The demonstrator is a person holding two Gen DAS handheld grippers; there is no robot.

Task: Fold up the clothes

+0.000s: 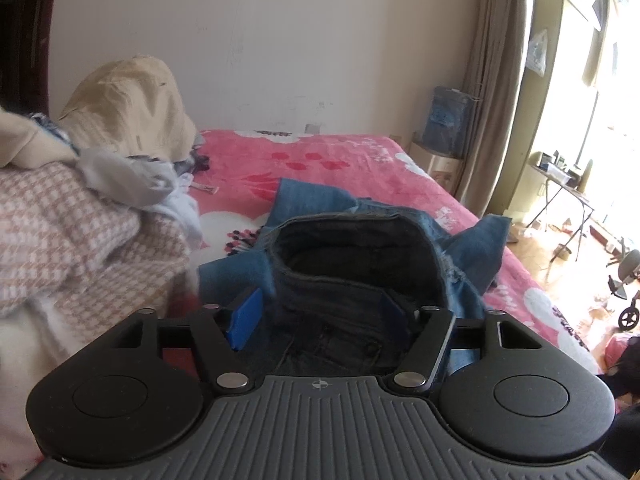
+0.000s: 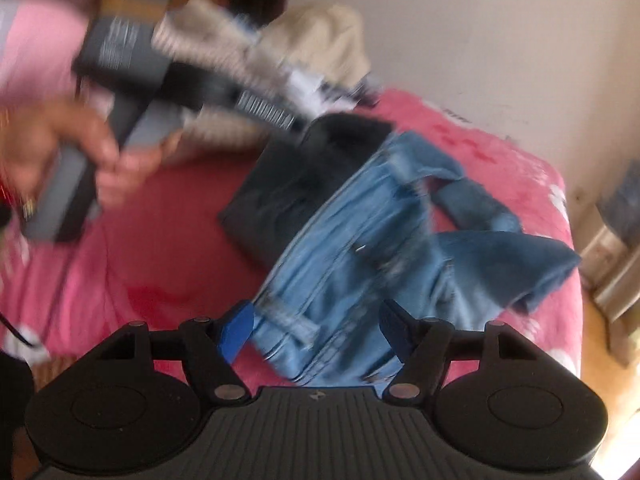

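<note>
Blue jeans (image 1: 316,200) lie bunched on the pink bedspread (image 1: 320,152), their dark inner side and open waistband facing my left gripper (image 1: 320,312). Its blue pads stand wide apart, open, with the dark cloth lying between them. In the right wrist view the jeans (image 2: 360,240) run from the far dark end down to my right gripper (image 2: 316,332), which is also open, with light denim between its fingers. A person's hand (image 2: 80,148) holds the left gripper (image 2: 296,126), whose tip is at the dark end. This view is blurred by motion.
A heap of clothes (image 1: 80,232) with a beige garment (image 1: 132,100) fills the bed's left side near the wall. A blue bag (image 1: 446,120) stands beside the bed's far corner. A folding table (image 1: 560,184) and wheeled gear (image 1: 628,292) stand on the floor to the right.
</note>
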